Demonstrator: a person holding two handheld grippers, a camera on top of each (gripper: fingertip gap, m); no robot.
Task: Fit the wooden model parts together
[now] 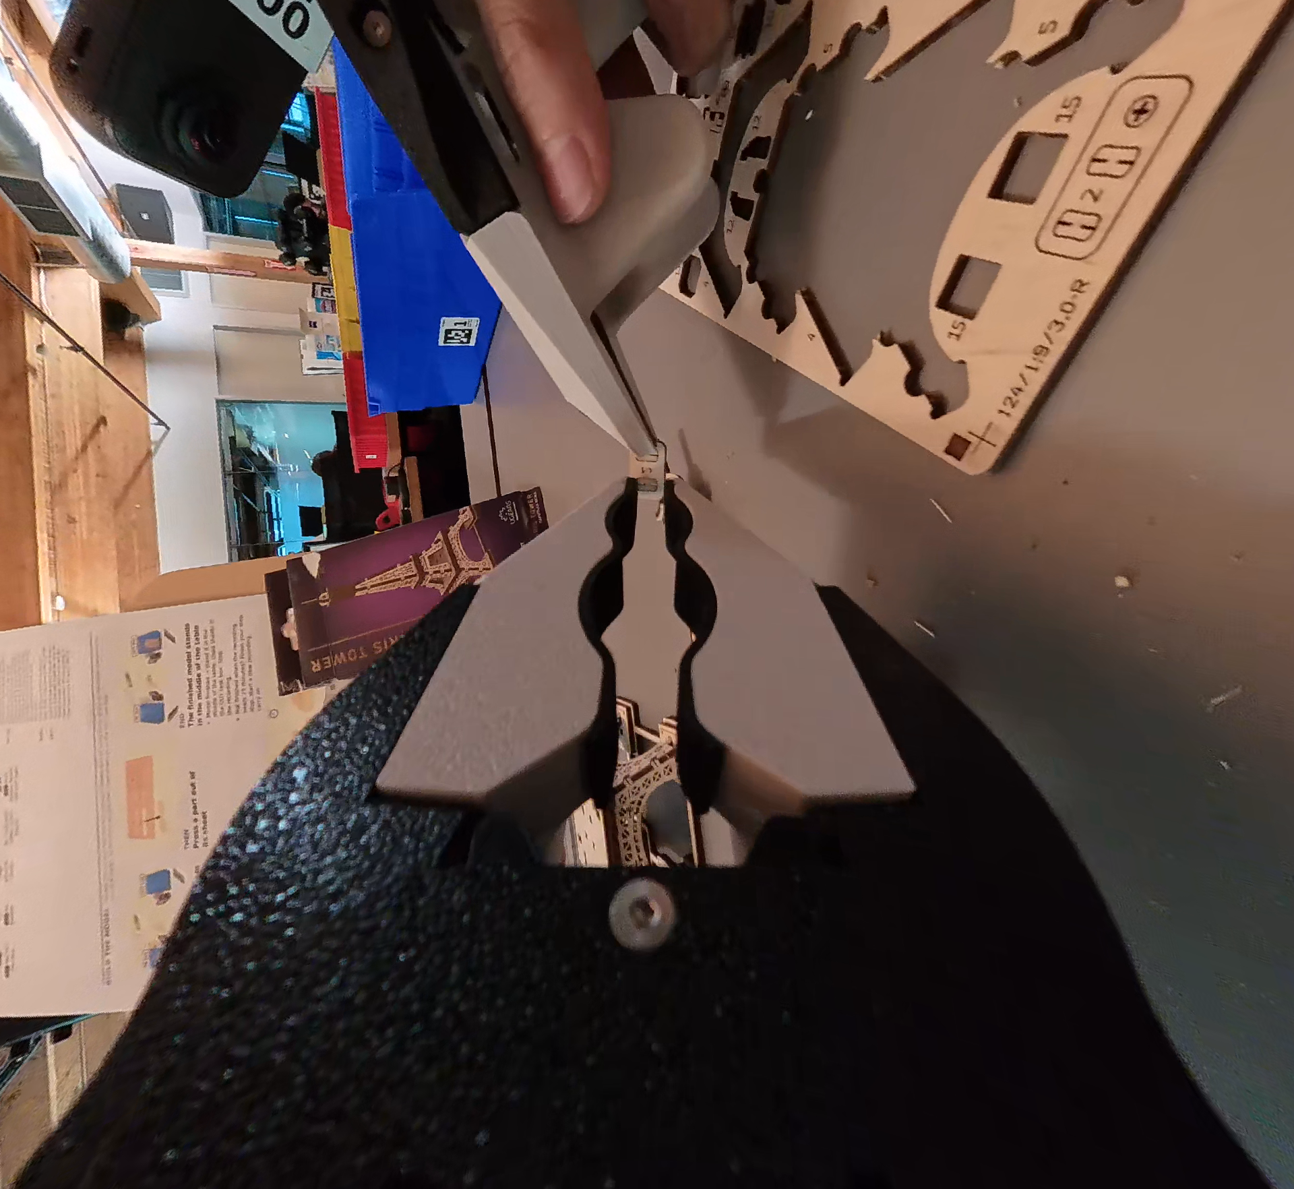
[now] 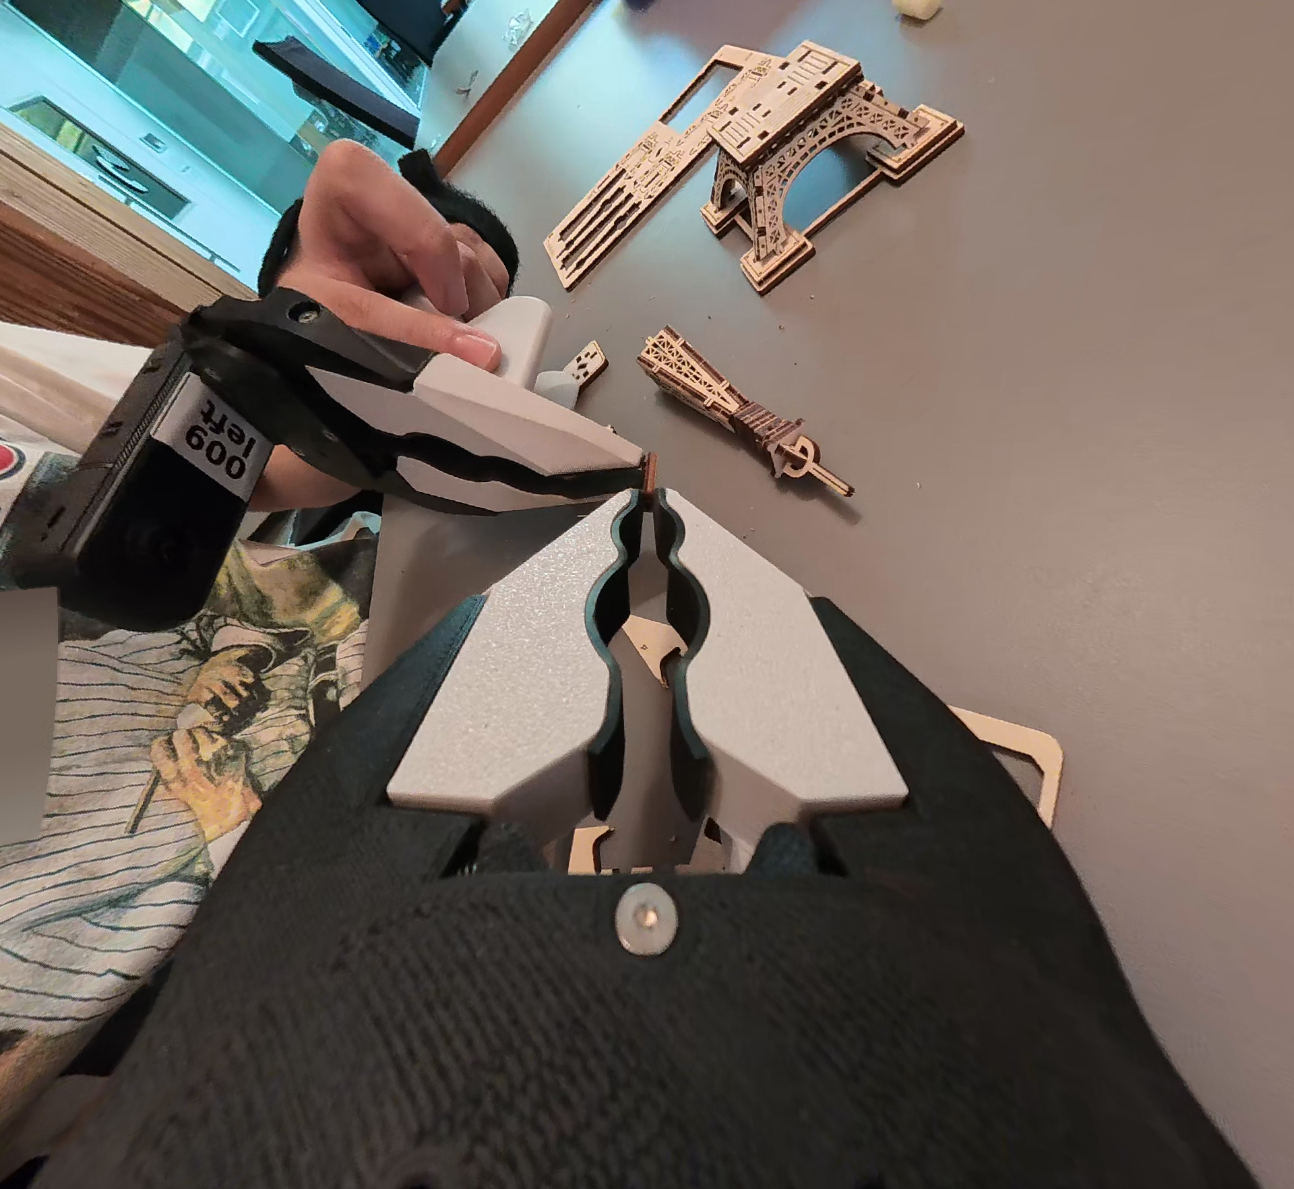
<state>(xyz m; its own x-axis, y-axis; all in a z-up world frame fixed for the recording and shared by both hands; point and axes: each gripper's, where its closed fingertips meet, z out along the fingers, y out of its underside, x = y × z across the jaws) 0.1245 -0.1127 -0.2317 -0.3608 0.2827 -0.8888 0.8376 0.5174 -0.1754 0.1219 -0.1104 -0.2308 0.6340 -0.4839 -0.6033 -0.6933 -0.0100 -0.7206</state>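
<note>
A small wooden part (image 1: 648, 482) sits where both grippers' tips meet, above the grey table. My left gripper (image 1: 650, 496) is shut on it from below in its own view. My right gripper (image 1: 650, 449) comes in from the upper left, tips shut on the same spot. In the right wrist view my right gripper (image 2: 648, 500) pinches the brown part (image 2: 650, 470), and my left gripper (image 2: 638, 463) meets it from the left. I cannot tell whether it is one piece or two joined. The tower base (image 2: 791, 175) and the spire section (image 2: 728, 402) lie on the table beyond.
A plywood sheet with cut-outs (image 1: 1036, 224) lies to the right in the left wrist view. A fretted sheet (image 2: 623, 203), a small flat piece (image 2: 587, 362) and a white plug (image 2: 917, 0) lie on the table. A blue bin (image 1: 413, 287), the kit box (image 1: 420, 588) and an instruction sheet (image 1: 105, 805) stand left. My left and right fingertips are right by each other. The spire section (image 2: 728, 402) is about 4 centimeters from my left fingertips.
</note>
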